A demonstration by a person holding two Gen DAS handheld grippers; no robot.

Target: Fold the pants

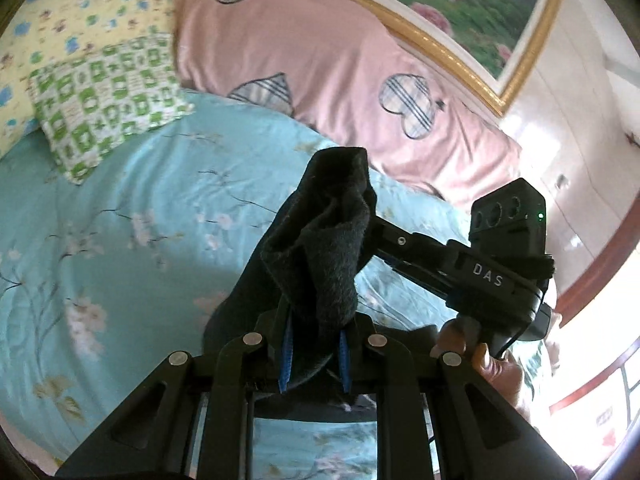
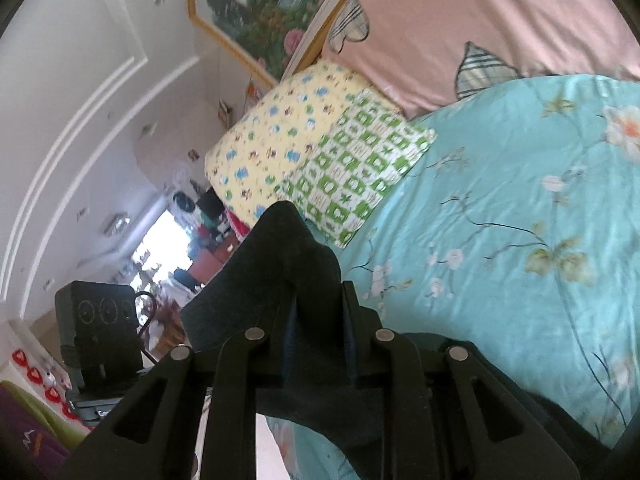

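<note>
Pants clamped in left gripper and right gripper, above floral bedsheet; pillows beyond.

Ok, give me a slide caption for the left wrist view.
Left gripper and right gripper both pinch the dark pants, lifted above the floral bedsheet.

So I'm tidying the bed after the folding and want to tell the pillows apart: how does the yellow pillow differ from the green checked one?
The yellow pillow has scattered small blue and green figures on pale yellow; the green checked pillow has a regular grid of green squares on white. The yellow pillow looks larger and lies underneath; the green checked pillow rests partly on top of it and reaches onto the turquoise sheet. Both sit at the head of the bed beside the pink bedding.
</note>
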